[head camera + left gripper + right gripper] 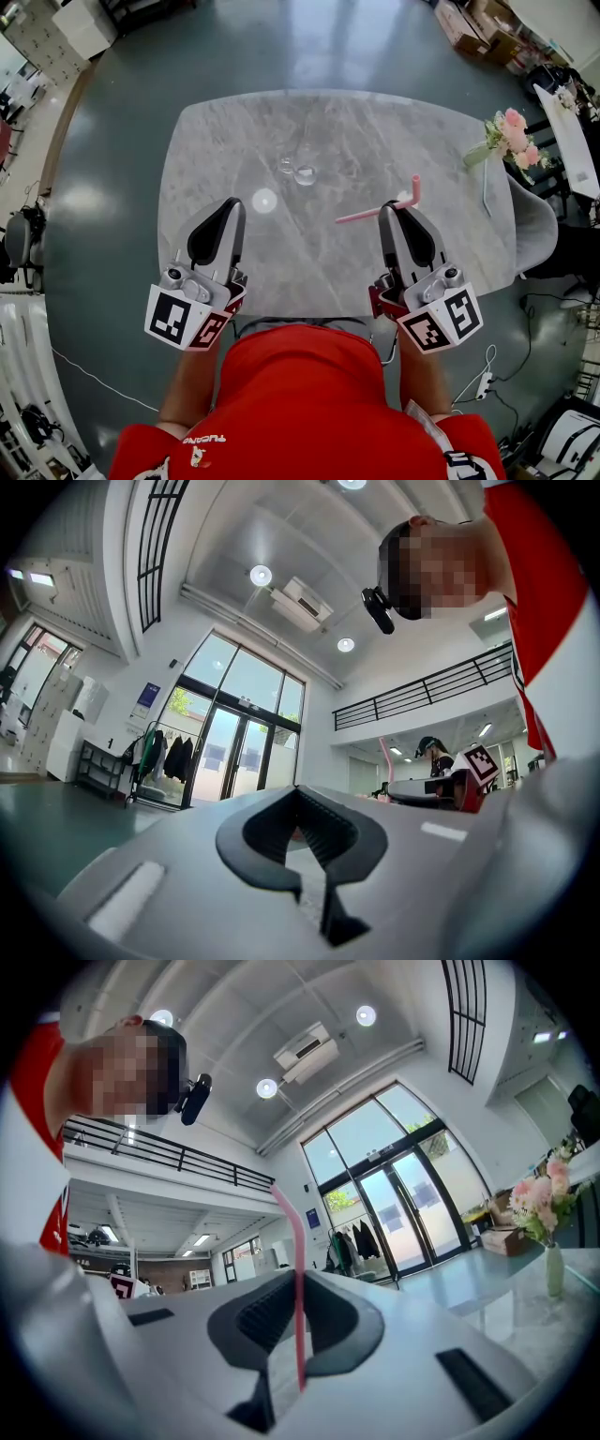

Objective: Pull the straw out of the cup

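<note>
A clear glass cup (305, 174) stands on the far middle of the grey marble table (450, 150) with no straw in it. The pink bendy straw (375, 212) is out of the cup, and my right gripper (389, 212) is shut on it near its middle, well to the right of the cup. In the right gripper view the straw (298, 1269) runs upright between the closed pads of that gripper (298, 1281). My left gripper (232, 206) is shut on nothing, held over the table's left front; in its own view the left gripper (299, 797) points upward at the room.
A vase of pink flowers (511, 133) stands at the table's far right edge, also seen as the flowers (539, 1199). A second small clear glass piece (285, 166) sits beside the cup. A grey chair (539, 230) is at the table's right.
</note>
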Tool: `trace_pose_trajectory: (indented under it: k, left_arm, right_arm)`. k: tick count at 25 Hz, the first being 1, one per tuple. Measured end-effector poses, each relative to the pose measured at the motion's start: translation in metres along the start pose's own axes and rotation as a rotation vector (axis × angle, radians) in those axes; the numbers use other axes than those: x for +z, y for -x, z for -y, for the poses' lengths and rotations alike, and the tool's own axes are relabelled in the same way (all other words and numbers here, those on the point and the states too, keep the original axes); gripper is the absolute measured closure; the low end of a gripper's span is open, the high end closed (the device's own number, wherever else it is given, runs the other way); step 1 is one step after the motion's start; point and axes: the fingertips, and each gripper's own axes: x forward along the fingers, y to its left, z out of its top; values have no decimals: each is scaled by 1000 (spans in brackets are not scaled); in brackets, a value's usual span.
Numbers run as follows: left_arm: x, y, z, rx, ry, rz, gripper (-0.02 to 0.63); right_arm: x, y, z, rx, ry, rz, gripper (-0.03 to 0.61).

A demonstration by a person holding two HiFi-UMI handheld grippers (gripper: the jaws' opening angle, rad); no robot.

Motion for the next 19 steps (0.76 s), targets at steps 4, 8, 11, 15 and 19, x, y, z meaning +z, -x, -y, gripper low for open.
trace_pose_trajectory:
  k: [4, 8, 11, 15, 19]
  left_arm:
    - [1, 1, 0, 0, -1, 0, 609]
    - [0, 0, 0, 1, 1, 1, 609]
    - [-1, 0, 0, 4, 3, 2, 609]
    - [-2, 0, 0, 8, 6, 4, 609]
    - [-4, -1, -1, 12, 8, 5, 609]
  right_arm:
    - [2, -1, -1, 1, 3, 3, 555]
    - [2, -2, 0, 2, 5, 4, 555]
    - [2, -2, 0, 3, 6, 2, 555]
    - [3, -2, 1, 3, 6, 3, 556]
    - [2, -2, 3, 3, 7, 5, 555]
